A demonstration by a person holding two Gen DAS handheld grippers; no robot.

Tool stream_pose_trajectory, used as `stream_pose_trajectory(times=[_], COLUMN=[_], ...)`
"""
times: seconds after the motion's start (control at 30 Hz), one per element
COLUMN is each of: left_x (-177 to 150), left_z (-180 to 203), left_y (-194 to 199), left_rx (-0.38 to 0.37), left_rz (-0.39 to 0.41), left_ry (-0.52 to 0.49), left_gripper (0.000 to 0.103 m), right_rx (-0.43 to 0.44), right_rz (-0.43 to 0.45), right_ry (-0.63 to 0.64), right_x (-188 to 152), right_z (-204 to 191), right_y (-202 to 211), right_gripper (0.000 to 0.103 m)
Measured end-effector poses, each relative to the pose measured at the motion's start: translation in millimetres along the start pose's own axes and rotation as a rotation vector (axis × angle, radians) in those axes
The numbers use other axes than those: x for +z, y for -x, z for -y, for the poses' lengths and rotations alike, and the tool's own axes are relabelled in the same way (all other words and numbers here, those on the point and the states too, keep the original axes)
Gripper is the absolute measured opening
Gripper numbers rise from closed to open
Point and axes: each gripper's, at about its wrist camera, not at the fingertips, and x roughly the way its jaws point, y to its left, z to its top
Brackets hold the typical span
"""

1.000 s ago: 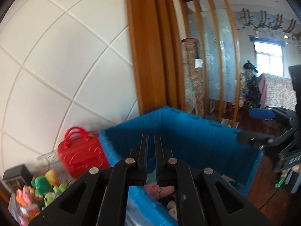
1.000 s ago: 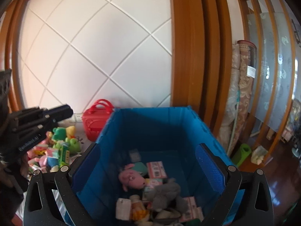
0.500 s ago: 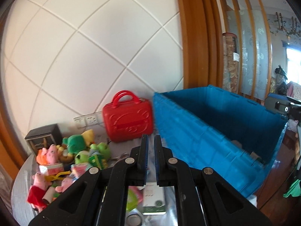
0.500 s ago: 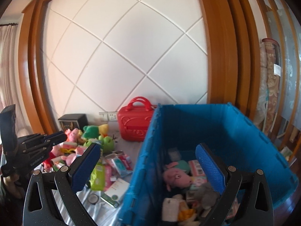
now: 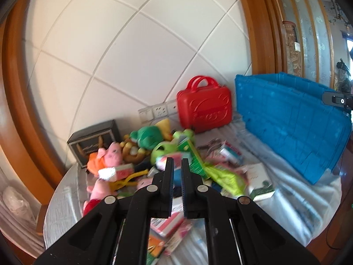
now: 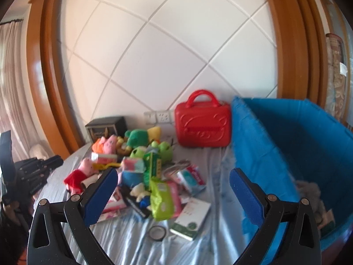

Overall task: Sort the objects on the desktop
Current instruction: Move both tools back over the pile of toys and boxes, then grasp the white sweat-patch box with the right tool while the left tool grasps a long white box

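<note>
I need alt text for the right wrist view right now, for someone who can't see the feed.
The right claw, jaws wide open and empty, points at a heap of plush toys and small packets on a cloth-covered table. A red toy suitcase stands by the wall; an open blue crate sits right. The left claw shows at the left edge.

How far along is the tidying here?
Barely started. A grey plush already lies in the blue crate. Nothing is in hand: the left gripper is shut and empty, the right gripper open. A pile of plush toys, packets and boxes remains on the table.
</note>
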Motion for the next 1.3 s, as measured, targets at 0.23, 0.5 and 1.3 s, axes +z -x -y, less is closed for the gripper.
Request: stream_pose_trajectory(times=[0.23,0.5,1.3], left_x=[-57.1,-85.0,-114.3], left_z=[-57.0,-60.0,-59.1], left_y=[-27.0,-58.9,-185.7], left_rx=[0.003,-0.079,-0.351], left_rz=[-0.122,-0.163,-0.361], left_ry=[0.05,0.003,-0.118], left_gripper=[0.006,0.006,0.096], right_rx=[0.029,0.085,-0.129], right_rz=[-0.134,-0.247,-0.574], right_ry=[0.031,0.066,-0.122], right_x=[-36.9,-54.3,-120.9], right_z=[-42.8,-54.0,31.8], right_y=[-52.1,-110.5,-250.9], right_gripper=[0.103,0.103,0.103])
